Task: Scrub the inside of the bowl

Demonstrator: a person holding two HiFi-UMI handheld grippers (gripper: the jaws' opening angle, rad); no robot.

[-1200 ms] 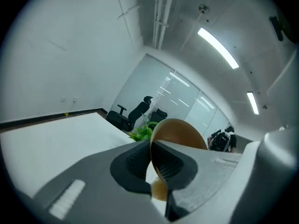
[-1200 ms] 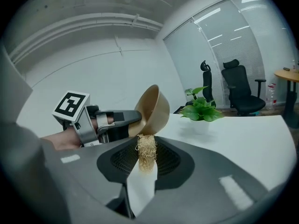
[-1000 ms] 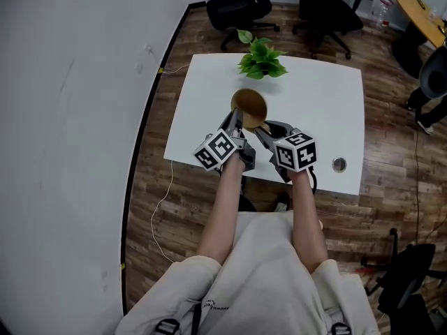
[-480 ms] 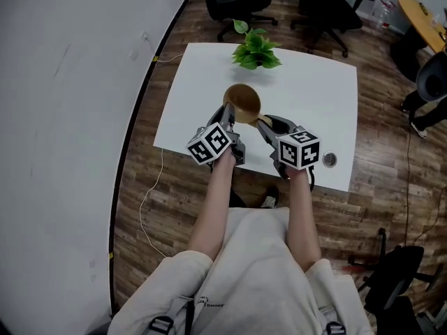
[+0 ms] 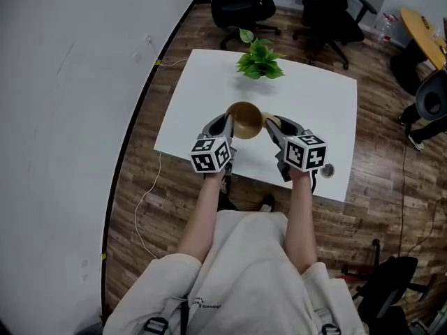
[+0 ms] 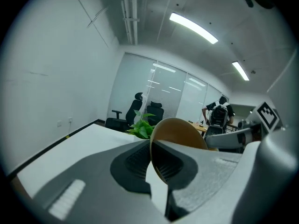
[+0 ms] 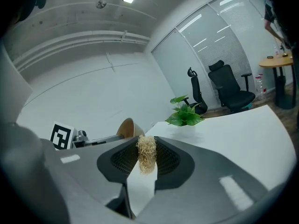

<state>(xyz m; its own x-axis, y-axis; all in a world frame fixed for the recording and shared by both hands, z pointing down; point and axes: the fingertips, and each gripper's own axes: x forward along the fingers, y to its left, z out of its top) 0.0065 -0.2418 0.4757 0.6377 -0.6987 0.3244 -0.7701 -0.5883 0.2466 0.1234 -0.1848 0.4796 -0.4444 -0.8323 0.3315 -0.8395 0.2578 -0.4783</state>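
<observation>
A tan wooden bowl (image 5: 245,119) is held above the white table (image 5: 209,96), tipped on its side. My left gripper (image 5: 228,126) is shut on the bowl's rim (image 6: 150,143); the bowl's brown outer wall (image 6: 182,130) fills the space past the jaws. My right gripper (image 5: 269,125) sits just right of the bowl and is shut on a straw-coloured fibre scrubber (image 7: 146,154). From the right gripper view the bowl (image 7: 127,127) shows to the left, apart from the scrubber, with the left gripper's marker cube (image 7: 61,135) behind it.
A green potted plant (image 5: 259,60) stands at the table's far edge. A small round metal disc (image 5: 326,170) lies near the table's right front corner. Black office chairs (image 5: 237,5) stand beyond the table on the wood floor. A person with a backpack (image 6: 218,114) stands far off.
Both grippers have risen slightly and drawn level, with the bowl lifted and turned between them. The scrubber stays held beside the bowl.
</observation>
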